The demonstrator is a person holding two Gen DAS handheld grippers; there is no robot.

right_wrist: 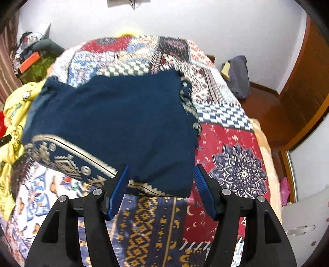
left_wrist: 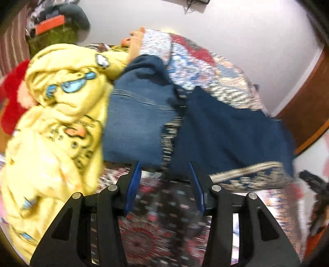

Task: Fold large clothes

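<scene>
Left gripper (left_wrist: 164, 170): jaws apart, nothing between the blue pads (left_wrist: 133, 184); it hangs above the patterned bedspread (left_wrist: 164, 226), just short of the near hem of the clothing. Picture is motion-blurred.

Right gripper (right_wrist: 161, 174): jaws apart and clear of cloth, blue pads (right_wrist: 119, 191) either side of the near corner of the navy garment (right_wrist: 115, 115) without pressing on it.

The navy garment lies folded flat on the bedspread (right_wrist: 232, 147), a gold-and-white patterned border (right_wrist: 67, 162) running along its near left edge and a row of round buttons (right_wrist: 196, 126) down its right edge. In the left wrist view, the same navy garment (left_wrist: 226, 131) lies beside a lighter blue denim piece (left_wrist: 135, 121); whether the two overlap cannot be told.

Left of these sits a heaped yellow printed blanket (left_wrist: 51, 115), touching the denim. A red item (left_wrist: 10, 102) lies beyond it. White wall (right_wrist: 185, 18) behind the bed; brown wooden door (right_wrist: 308, 86) to the right.
</scene>
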